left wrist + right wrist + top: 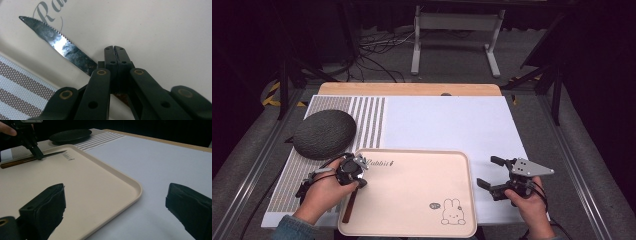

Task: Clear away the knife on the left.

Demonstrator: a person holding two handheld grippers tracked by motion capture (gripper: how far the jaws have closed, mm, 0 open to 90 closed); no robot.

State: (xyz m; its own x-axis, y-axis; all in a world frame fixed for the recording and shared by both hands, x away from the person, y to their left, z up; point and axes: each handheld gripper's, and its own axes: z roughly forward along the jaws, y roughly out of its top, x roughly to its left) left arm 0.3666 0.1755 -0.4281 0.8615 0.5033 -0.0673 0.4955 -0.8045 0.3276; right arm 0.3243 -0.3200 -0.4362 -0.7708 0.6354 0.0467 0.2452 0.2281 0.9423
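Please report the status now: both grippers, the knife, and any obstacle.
Left gripper shut on knife, over tray. Right gripper open, empty, beside tray. Nothing in the way.

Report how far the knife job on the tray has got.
Done: the knife already lies on the tray, along its left edge. In hand: the left gripper is shut on the knife. Left: letting go. The right gripper hangs open beside the tray.

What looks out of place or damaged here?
The knife lies on the tray with stains on its serrated blade. The left gripper is shut on it near the handle. Nothing is spilled.
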